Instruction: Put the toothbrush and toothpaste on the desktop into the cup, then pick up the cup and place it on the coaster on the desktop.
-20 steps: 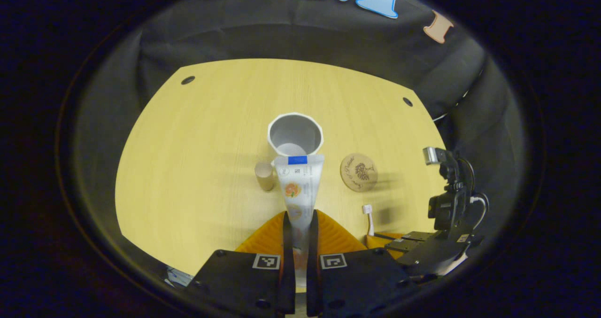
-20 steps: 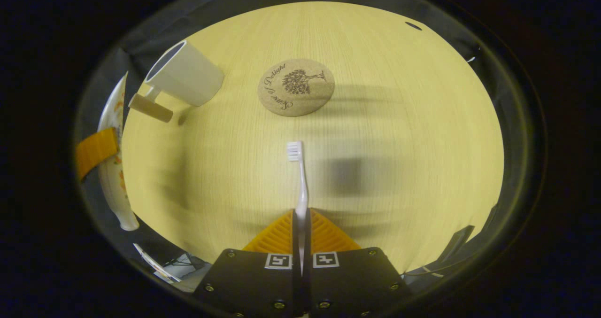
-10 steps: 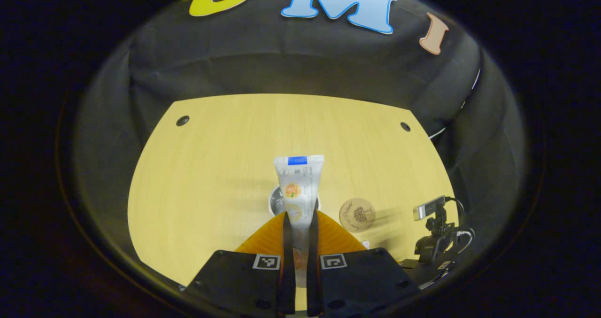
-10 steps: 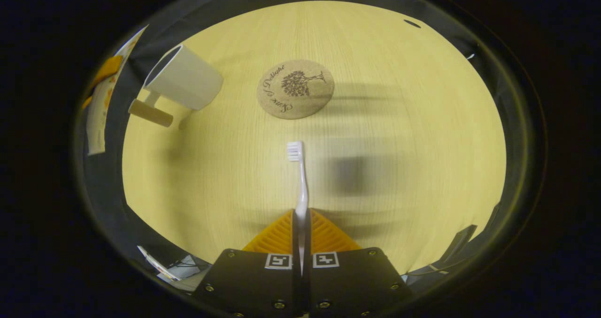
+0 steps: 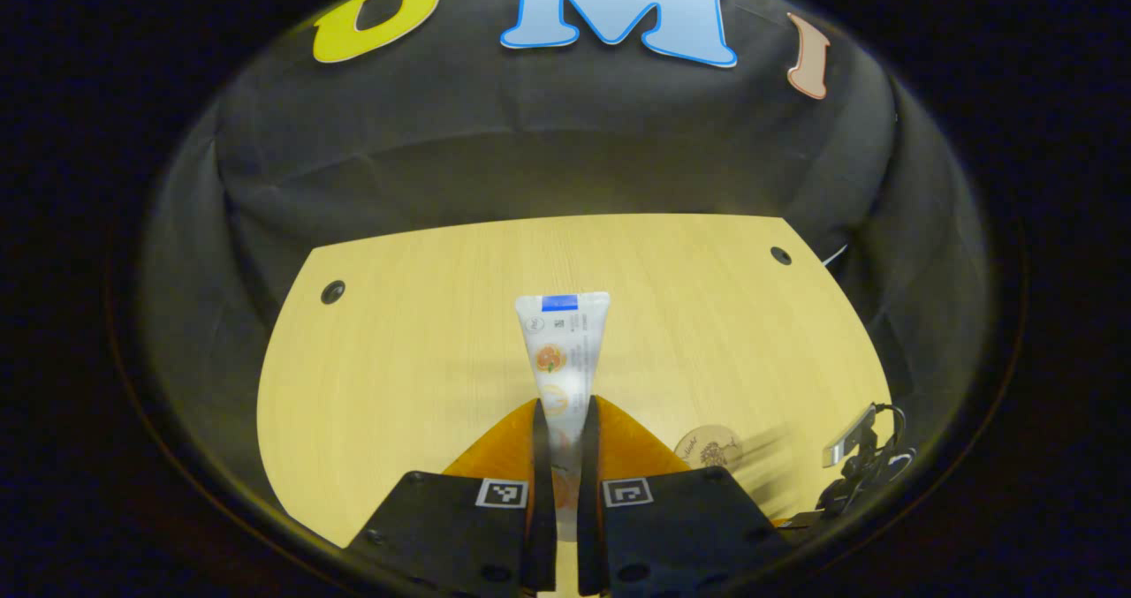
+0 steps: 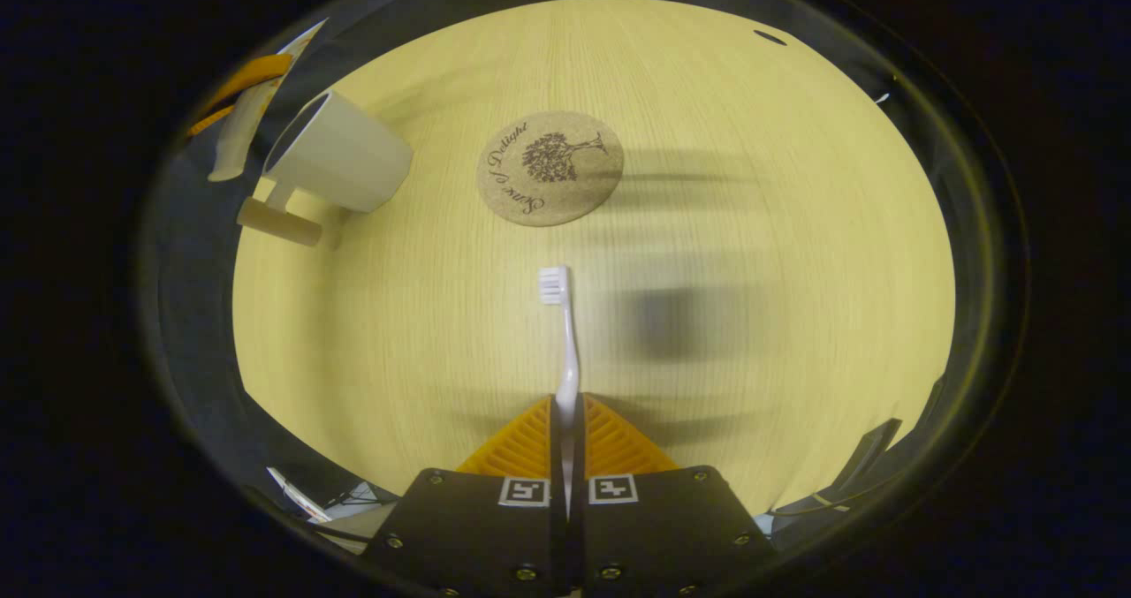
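The left gripper (image 5: 565, 417) is tipping up now. A second ago its view looked down into the white cup, half a second ago only a sliver of the rim peeked out behind the tube, and now the cup has dropped out of that view altogether, leaving bare light wood desktop (image 5: 424, 351) and more of the black cloth wall. Its fingers are nearly together, clamped on the white toothpaste tube with the blue band at its crimped end (image 5: 563, 351), which sticks straight out ahead.

From the right gripper view, that tube (image 6: 243, 125) hangs cap end down just beside the rim of the white mug-shaped cup with the tan wooden handle (image 6: 340, 152), where a second ago it sat lower, at the frame's edge. It looks like the tube is being swung upright to go in cap first; it is not in yet.

The right gripper (image 6: 566, 421) holds steady, fingers pinched almost fully closed on the white toothbrush (image 6: 565, 333), bristles forward, above the desktop. The round cork coaster with the tree print (image 6: 550, 167) sits bare, just right of the cup. So both items are in hand, neither delivered.
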The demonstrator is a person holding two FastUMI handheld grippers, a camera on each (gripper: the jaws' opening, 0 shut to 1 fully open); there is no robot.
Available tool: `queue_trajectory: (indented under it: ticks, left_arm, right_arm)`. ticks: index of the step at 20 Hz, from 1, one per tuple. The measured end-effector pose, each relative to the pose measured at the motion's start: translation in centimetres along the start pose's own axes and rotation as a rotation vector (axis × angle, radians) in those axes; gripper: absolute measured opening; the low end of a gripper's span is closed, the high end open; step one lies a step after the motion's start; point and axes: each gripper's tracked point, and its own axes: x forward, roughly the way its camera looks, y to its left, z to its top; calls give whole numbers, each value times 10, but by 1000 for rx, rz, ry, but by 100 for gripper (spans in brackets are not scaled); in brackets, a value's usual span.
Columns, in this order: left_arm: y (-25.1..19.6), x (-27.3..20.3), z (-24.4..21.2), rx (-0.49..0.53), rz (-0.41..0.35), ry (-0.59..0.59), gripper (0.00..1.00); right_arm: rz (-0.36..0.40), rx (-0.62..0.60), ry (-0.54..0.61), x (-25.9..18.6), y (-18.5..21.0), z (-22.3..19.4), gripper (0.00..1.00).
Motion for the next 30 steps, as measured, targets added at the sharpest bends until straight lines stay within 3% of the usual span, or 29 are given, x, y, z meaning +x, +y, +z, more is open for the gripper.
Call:
queue_trajectory:
  ticks: [8, 20, 25, 28, 30]
  left_arm:
    - [2, 32, 3, -69, -25, -87, 17]
    - [-11, 26, -15, -36, -29, -196, 17]
    - [-13, 27, -30, -54, -54, -162, 30]
    - [-9, 24, -41, -69, -51, -146, 60]
    - [-12, 18, -40, -57, -53, -164, 55]
  right_arm:
    - [-4, 21, 12, 1, 0, 1, 2]
    - [-8, 34, 2, 1, -1, 1, 2]
    - [3, 49, -7, 1, -1, 1, 2]
    - [12, 64, -14, 1, -1, 1, 2]
    - [20, 74, -22, 1, -1, 1, 2]
